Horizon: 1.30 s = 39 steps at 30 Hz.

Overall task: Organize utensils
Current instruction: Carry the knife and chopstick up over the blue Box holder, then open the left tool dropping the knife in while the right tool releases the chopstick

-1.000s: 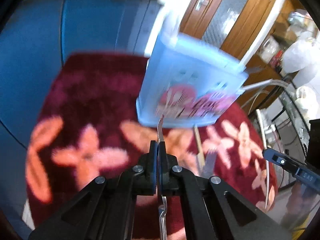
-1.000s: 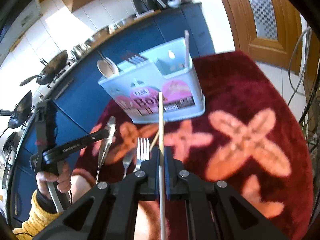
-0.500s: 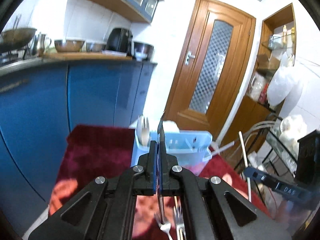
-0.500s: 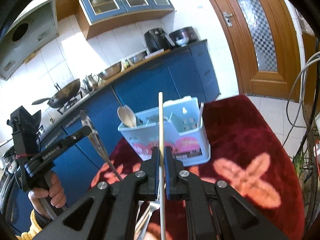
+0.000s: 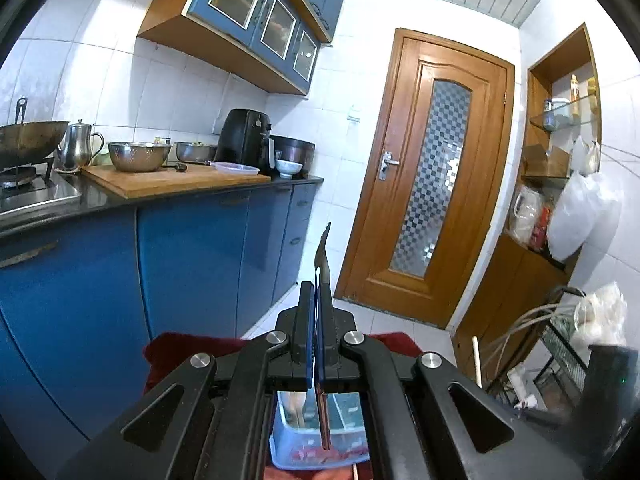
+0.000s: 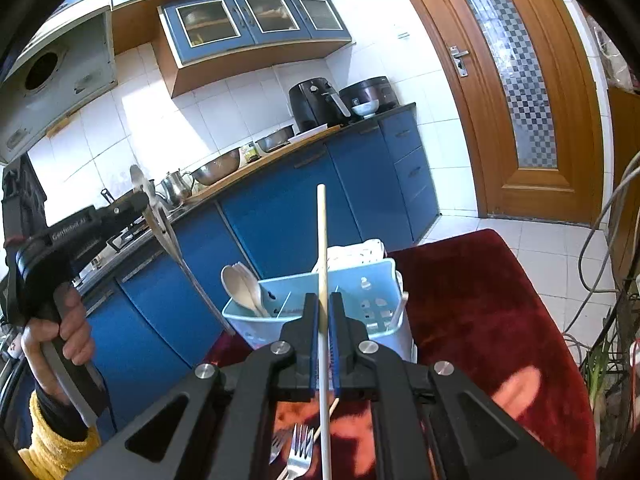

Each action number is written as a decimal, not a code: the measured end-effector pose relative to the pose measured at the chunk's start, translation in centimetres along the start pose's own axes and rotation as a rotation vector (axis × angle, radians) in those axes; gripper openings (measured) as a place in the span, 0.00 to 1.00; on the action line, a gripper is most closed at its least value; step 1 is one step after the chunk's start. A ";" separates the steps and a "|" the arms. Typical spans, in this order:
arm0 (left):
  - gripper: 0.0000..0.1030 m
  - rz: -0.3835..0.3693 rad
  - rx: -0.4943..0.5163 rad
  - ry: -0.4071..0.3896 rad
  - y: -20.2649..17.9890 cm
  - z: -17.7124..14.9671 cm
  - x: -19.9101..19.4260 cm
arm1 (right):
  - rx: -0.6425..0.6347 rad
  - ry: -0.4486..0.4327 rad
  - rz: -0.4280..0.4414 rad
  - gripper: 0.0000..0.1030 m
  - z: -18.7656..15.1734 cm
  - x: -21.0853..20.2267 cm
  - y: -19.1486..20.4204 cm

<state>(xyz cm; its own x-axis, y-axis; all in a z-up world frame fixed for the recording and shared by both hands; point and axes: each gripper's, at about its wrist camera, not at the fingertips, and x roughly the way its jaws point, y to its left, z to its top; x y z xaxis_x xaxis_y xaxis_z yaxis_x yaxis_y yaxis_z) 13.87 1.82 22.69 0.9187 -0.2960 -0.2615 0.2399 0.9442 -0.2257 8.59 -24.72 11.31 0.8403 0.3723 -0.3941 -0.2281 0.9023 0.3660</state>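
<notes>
Directly above the blue utensil caddy, the left gripper pinches a metal spoon upright, handle pointing down. Nearer the viewer than the caddy, the right gripper pinches a vertical chopstick.

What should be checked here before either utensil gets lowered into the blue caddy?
1. Left gripper shut on the metal utensil: ok.
2. Right gripper shut on the chopstick: ok.
3. Blue caddy standing upright on the red mat: ok.
4. Free compartment in the caddy: ok, the middle slots look open; wooden spoons fill the left end.
5. Metal utensil lined up over a slot: cannot tell; it hangs tilted, left of the caddy.
6. Forks left on the mat: not ok, still to sort.
</notes>
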 end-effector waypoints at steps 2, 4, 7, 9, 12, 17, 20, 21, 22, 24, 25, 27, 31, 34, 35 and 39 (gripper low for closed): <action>0.00 -0.001 -0.003 -0.010 -0.1 0.8 0.6 | -0.008 -0.012 -0.005 0.06 0.5 0.2 -0.1; 0.00 0.004 0.002 -0.020 -0.3 1.3 1.1 | -0.018 -0.032 -0.011 0.06 1.2 0.5 -0.1; 0.00 0.021 0.015 -0.030 -0.6 1.4 1.9 | -0.018 -0.063 -0.020 0.06 2.2 0.9 -0.4; 0.00 0.024 0.021 -0.025 -0.7 1.1 2.6 | -0.018 -0.089 -0.029 0.06 2.9 1.3 -0.4; 0.00 0.036 0.040 -0.012 -1.0 0.0 3.6 | -0.029 -0.154 -0.046 0.06 3.5 2.0 -0.3; 0.00 0.045 0.052 0.016 -1.2 -2.0 5.1 | -0.058 -0.249 -0.092 0.06 3.8 4.4 -0.2; 0.00 0.039 0.047 0.030 -1.2 -3.1 6.0 | -0.096 -0.270 -0.124 0.06 3.6 6.0 -0.1; 0.00 0.038 0.046 0.033 -1.2 -3.4 6.2 | -0.108 -0.272 -0.131 0.06 3.5 6.6 -0.1; 0.00 0.035 0.046 0.035 -1.2 -3.8 6.5 | -0.119 -0.270 -0.138 0.06 3.3 7.1 0.0; 0.00 0.028 0.047 0.040 -1.1 -4.4 6.9 | -0.140 -0.264 -0.151 0.06 3.0 8.0 0.0; 0.00 0.026 0.048 0.047 -1.1 -4.8 7.2 | -0.146 -0.262 -0.155 0.06 2.9 8.3 -0.1; 0.00 0.024 0.049 0.059 -0.9 -5.4 7.7 | -0.162 -0.254 -0.157 0.06 2.5 8.8 -0.1; 0.00 0.017 0.045 0.084 -0.6 -6.6 8.6 | -0.188 -0.241 -0.167 0.06 1.7 9.6 -0.2; 0.00 0.007 0.036 0.099 -0.4 -7.3 8.9 | -0.195 -0.221 -0.162 0.06 1.3 10.1 -0.3; 0.00 0.003 0.035 0.103 -0.4 -7.5 9.0 | -0.197 -0.217 -0.162 0.06 1.2 10.2 -0.4; 0.00 -0.007 0.035 0.125 -0.3 -8.2 9.4 | -0.180 -0.191 -0.162 0.09 0.7 10.4 -0.7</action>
<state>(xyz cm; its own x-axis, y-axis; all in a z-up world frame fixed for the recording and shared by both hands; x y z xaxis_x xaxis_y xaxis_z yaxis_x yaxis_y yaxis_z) 19.83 -2.45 12.61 0.8713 -0.3166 -0.3750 0.2593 0.9457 -0.1961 17.79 -21.63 7.55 0.9463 0.1877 -0.2631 -0.1524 0.9770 0.1491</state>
